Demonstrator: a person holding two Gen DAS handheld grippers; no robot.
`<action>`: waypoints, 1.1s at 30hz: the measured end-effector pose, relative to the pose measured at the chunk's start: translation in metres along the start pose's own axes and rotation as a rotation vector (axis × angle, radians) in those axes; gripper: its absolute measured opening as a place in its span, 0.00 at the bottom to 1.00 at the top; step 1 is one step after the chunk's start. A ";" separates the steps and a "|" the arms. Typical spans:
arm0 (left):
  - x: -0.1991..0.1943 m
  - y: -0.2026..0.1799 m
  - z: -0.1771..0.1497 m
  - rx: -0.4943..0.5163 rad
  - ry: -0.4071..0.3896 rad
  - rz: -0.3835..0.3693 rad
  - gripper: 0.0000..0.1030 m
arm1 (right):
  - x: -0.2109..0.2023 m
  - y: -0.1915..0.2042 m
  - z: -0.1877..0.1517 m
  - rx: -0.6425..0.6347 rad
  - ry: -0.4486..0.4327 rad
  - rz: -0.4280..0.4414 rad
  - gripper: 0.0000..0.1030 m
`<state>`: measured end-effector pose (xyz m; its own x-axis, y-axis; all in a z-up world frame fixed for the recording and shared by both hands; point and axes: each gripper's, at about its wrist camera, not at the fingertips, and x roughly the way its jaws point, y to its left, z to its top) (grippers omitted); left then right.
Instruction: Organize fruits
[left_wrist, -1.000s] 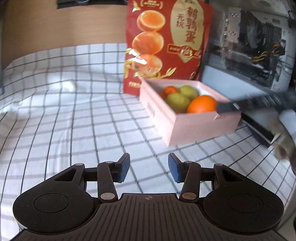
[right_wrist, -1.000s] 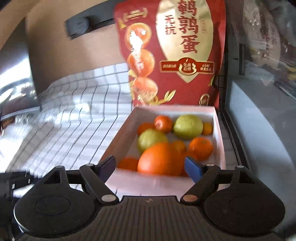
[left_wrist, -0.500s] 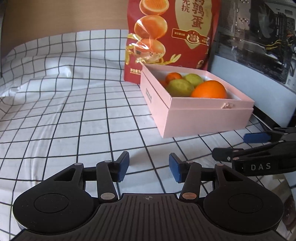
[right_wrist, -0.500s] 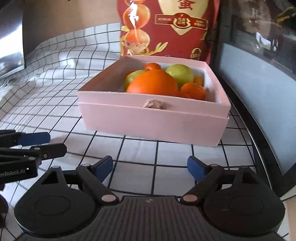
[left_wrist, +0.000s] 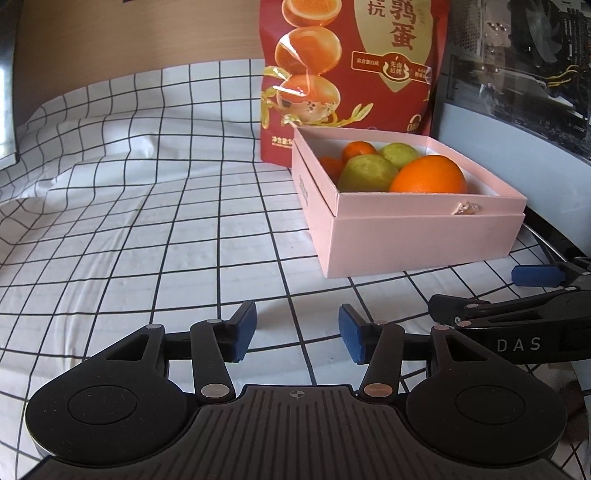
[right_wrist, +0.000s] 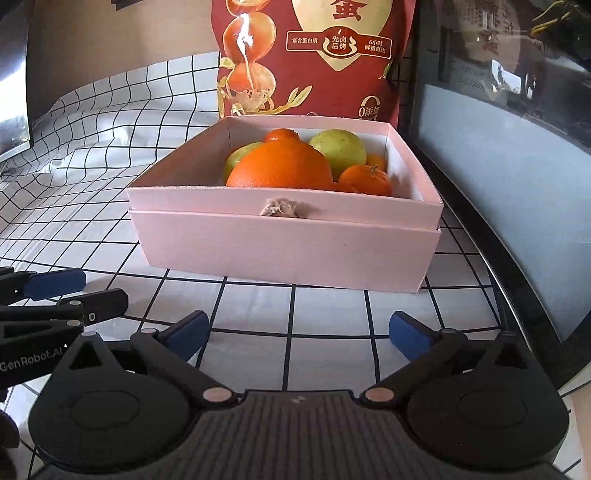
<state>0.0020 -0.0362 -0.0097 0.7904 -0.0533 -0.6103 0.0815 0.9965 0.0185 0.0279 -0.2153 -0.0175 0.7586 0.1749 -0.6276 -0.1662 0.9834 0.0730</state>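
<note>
From my seat, bare checked tablecloth (left_wrist: 147, 229) lies wide to the left. Ahead of my right gripper (right_wrist: 298, 334) the pink box (right_wrist: 288, 243) blocks the way, backed by the red snack bag (right_wrist: 314, 59). A dark glass-sided case (right_wrist: 509, 147) walls the right, leaving only a narrow strip beside the box.

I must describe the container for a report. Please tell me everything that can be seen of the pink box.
The pink box looks like matte cardboard, square, in two nested layers: an inner tray rising above a slightly wider outer sleeve. Its inside walls are white. A small torn patch marks the front wall. It sits flat and open on the checked cloth, with a red bag standing right behind it. It holds a big orange, green fruits and small oranges. Neither claw touches it.
</note>
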 end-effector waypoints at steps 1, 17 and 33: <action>0.000 0.000 0.000 0.002 0.001 0.003 0.53 | 0.000 0.001 0.000 0.001 0.000 -0.004 1.00; 0.000 -0.001 0.000 0.017 0.002 0.008 0.53 | 0.002 0.000 0.001 0.001 0.000 -0.002 1.00; 0.000 -0.001 0.000 0.016 0.002 0.008 0.53 | 0.002 0.000 0.001 0.001 0.000 -0.002 1.00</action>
<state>0.0018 -0.0371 -0.0094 0.7900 -0.0453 -0.6114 0.0850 0.9957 0.0361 0.0298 -0.2146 -0.0178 0.7592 0.1728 -0.6275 -0.1640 0.9838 0.0725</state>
